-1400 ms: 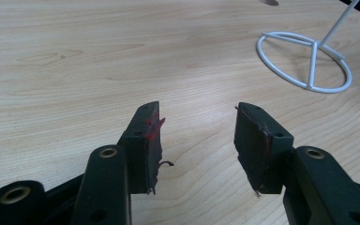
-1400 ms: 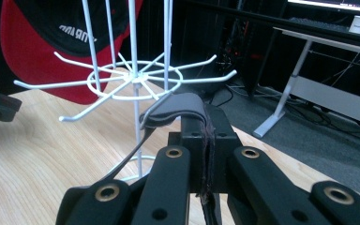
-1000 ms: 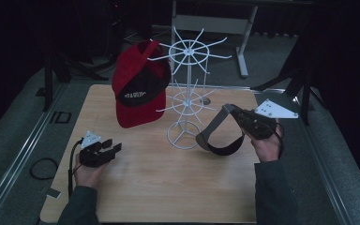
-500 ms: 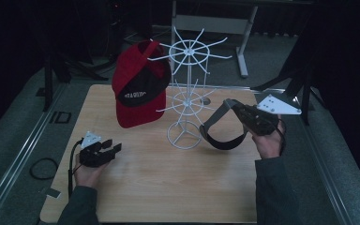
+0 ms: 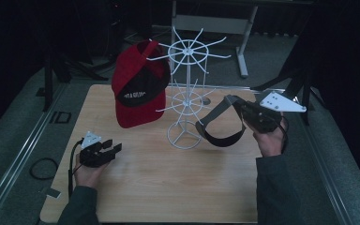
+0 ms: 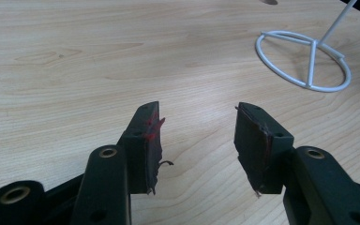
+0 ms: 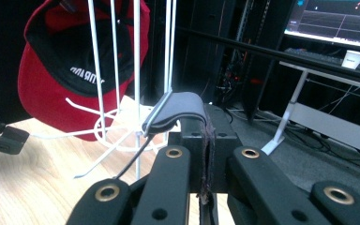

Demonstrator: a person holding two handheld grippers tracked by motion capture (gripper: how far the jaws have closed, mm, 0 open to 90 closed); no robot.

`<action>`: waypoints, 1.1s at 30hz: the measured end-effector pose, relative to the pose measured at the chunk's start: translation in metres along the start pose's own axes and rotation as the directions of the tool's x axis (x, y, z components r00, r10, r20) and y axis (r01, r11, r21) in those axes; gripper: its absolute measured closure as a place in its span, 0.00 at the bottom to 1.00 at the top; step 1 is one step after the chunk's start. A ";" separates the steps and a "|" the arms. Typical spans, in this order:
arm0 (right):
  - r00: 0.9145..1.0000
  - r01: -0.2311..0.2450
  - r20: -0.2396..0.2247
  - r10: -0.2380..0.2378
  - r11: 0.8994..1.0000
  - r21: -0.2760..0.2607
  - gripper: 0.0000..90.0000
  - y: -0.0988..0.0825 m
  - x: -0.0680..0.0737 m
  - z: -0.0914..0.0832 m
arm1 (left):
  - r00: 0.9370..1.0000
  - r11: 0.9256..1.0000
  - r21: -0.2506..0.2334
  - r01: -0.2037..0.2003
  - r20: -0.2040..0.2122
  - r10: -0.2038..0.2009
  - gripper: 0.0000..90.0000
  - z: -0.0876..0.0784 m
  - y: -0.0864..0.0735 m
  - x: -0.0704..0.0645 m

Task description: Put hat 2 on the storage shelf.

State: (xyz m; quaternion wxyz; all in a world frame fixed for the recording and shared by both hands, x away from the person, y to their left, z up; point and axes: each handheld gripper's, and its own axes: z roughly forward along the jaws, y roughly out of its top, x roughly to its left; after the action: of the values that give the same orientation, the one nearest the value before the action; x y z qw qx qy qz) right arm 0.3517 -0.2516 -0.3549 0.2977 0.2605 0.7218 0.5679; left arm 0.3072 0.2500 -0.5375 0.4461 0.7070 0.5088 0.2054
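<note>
A white wire rack [image 5: 185, 93] stands mid-table with a red cap [image 5: 138, 91] hanging on its left arms. My right gripper [image 5: 246, 112] is shut on a dark visor [image 5: 220, 126] and holds it in the air just right of the rack. In the right gripper view the jaws [image 7: 206, 140] pinch the visor's band, and its grey brim [image 7: 178, 110] curves above them towards the rack [image 7: 136, 70] and the red cap [image 7: 56, 79]. My left gripper [image 5: 115, 149] rests low at the table's left, open, with bare wood between its pads [image 6: 197, 140].
The rack's ring base [image 6: 304, 61] lies ahead and right of the left gripper. The wooden table [image 5: 168, 187] has free room in front. Dark floor, a cable [image 5: 40, 168] and desk legs [image 5: 243, 47] surround it.
My right hand has lifted a little and tilted, carrying the visor slightly higher beside the rack. The left gripper has stayed where it was.
</note>
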 end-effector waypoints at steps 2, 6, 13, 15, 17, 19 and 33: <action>1.000 0.001 -0.001 -0.001 1.000 -0.006 0.98 0.002 0.000 0.000 | 1.000 1.000 0.000 0.000 0.000 0.000 0.58 0.000 0.000 0.000; 1.000 0.001 -0.003 -0.001 1.000 -0.023 0.98 0.007 0.000 0.000 | 1.000 1.000 0.000 0.001 0.000 -0.001 0.58 0.000 0.000 0.000; 1.000 -0.006 -0.015 0.005 0.999 -0.047 0.98 0.013 0.000 -0.001 | 1.000 1.000 0.000 0.001 -0.001 -0.001 0.58 0.000 0.000 0.000; 1.000 -0.006 -0.017 0.005 0.999 -0.052 0.98 0.013 0.000 -0.001 | 1.000 1.000 0.000 0.001 -0.001 -0.001 0.58 0.000 0.000 0.000; 1.000 -0.005 -0.019 0.004 0.999 -0.052 0.98 0.015 0.000 -0.001 | 1.000 1.000 0.001 0.001 -0.002 -0.001 0.58 0.000 0.000 0.000; 1.000 -0.004 -0.019 0.003 0.999 -0.054 0.98 0.015 0.001 -0.001 | 1.000 1.000 0.000 0.001 -0.001 -0.001 0.58 0.000 0.000 0.000; 1.000 0.017 -0.011 -0.018 0.997 -0.081 0.98 0.030 0.001 -0.003 | 1.000 1.000 0.000 0.003 -0.002 -0.003 0.58 0.000 0.000 0.001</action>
State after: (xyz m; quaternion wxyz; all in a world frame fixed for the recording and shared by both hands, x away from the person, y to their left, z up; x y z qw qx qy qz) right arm 0.3501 -0.2464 -0.3247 0.3087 0.2384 0.7024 0.5955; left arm 0.3070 0.2507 -0.5377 0.4460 0.7061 0.5104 0.2051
